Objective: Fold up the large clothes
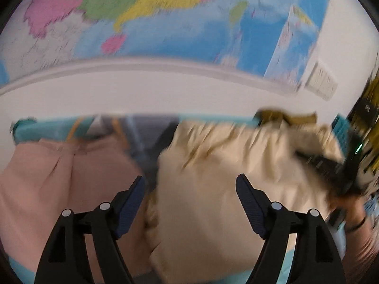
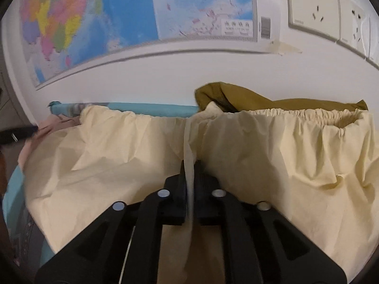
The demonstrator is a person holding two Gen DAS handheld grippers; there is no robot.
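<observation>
right tool (image 2: 189,165) pinching drawstring (image 2: 188,142) | cream trousers (image 2: 118,165) waistband toward wall | left tool (image 1: 190,184) wide, empty

Left gripper (image 1: 190,189) jaws wide, empty, over cream garment (image 1: 213,165); pink garment (image 1: 59,177) beside; blurred, contact unclear.

We see soft, even indoor light with no clear source and no glare; the left wrist view is smeared by motion blur, so the wall map (image 1: 165,11) and the cream garment (image 1: 225,165) lose their edges; the right wrist view is far sharper, its wall sockets (image 2: 315,9) crisp; both views bow straight lines at the rim and darken into black corners; faint shadows sit in the cloth folds.
</observation>
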